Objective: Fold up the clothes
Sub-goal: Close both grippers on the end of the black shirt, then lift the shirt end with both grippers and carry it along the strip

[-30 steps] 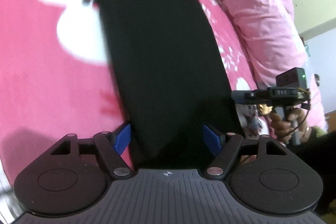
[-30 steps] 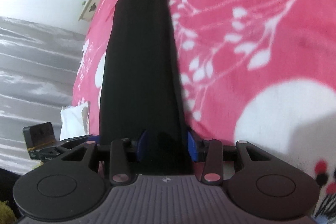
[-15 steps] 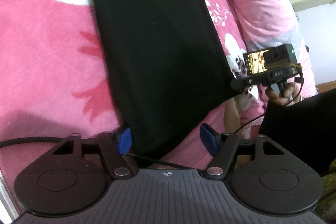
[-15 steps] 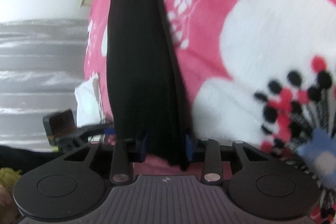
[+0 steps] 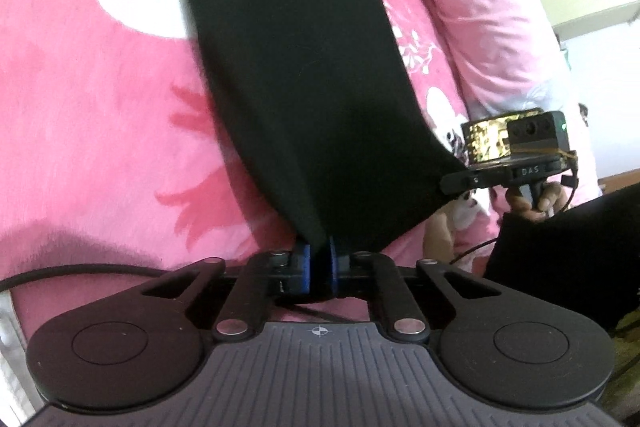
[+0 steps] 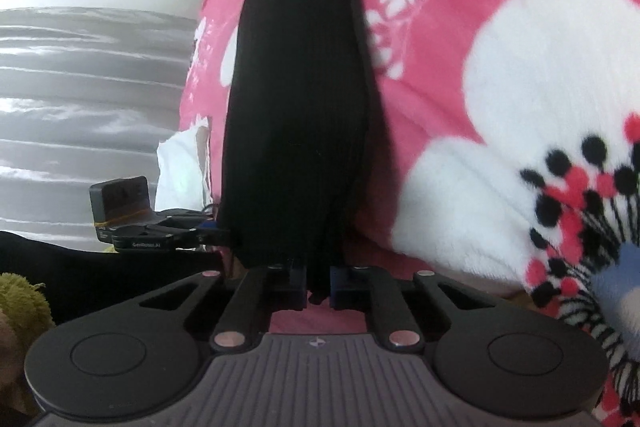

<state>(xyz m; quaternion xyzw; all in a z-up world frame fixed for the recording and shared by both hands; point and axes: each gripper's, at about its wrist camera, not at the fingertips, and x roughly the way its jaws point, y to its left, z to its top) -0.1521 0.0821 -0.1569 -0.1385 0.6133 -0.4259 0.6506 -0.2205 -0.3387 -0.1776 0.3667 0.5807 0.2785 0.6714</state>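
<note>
Fabric's soft and limp: your left gripper [image 5: 319, 261] and right gripper [image 6: 318, 283] both pinch the black garment [image 5: 296, 67] by its near hem corners.

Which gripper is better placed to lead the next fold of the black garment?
Neither, by much: left gripper and right gripper each have jaws shut on the near end of the black garment. A slight edge to the left, whose blue pads pinch the edge more squarely.

Right gripper [image 6: 318, 285] pinching the near end of a long black ribbed garment [image 6: 298, 99], garment stretched away over the pink floral blanket [image 6: 460, 27], left gripper [image 6: 216, 233] gripping its left near corner
</note>
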